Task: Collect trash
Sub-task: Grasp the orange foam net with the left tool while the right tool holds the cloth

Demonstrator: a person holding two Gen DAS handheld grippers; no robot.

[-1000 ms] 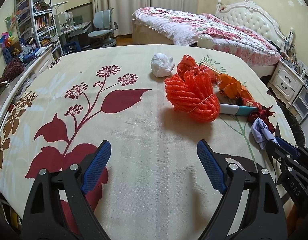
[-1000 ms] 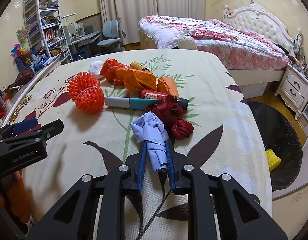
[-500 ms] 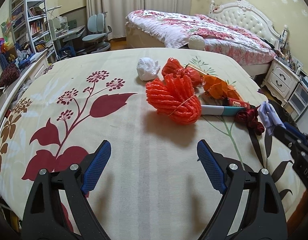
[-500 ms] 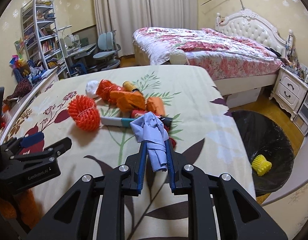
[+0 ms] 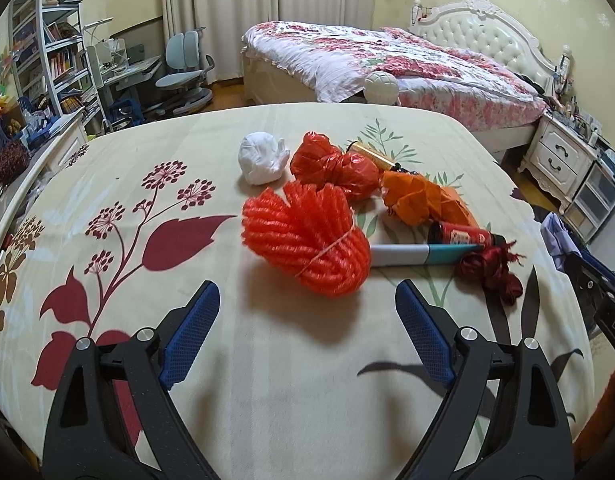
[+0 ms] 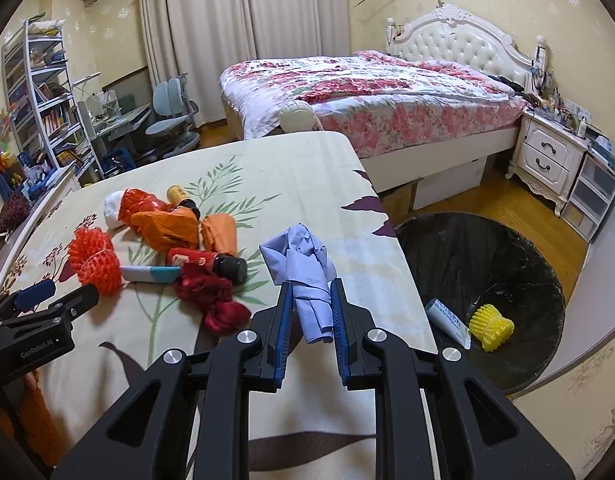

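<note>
a flower-printed table cover (image 6: 267, 184) is filling the middle of both views; a black-lined trash bin (image 6: 519, 264) is sitting on the floor at the right of the right wrist view, just beside the table's edge, already holding a yellow ridged piece (image 6: 490, 326) and a white tube (image 6: 447, 320); the remaining litter is lying clustered at centre: an orange-red mesh bundle (image 5: 307, 248), a crumpled orange wrapper (image 5: 423, 200), a red plastic bag (image 5: 331, 164), a white wad (image 5: 261, 157), a dark red rag (image 5: 491, 272), a teal-and-white tube (image 5: 419, 254); the right gripper (image 6: 307, 312) is clenching a crumpled pale blue paper (image 6: 303, 264) between its blue pads, lifted over the table's right edge and not yet over the bin; the left gripper (image 5: 307, 320) is hanging released, jaws wide and empty, just short of the mesh bundle; likely risks: the paper is gripped only at its lower folds, so a quick swing could be shaking it loose onto the floor short of the bin; the springy mesh could be squirming out of a shallow pinch.
</note>
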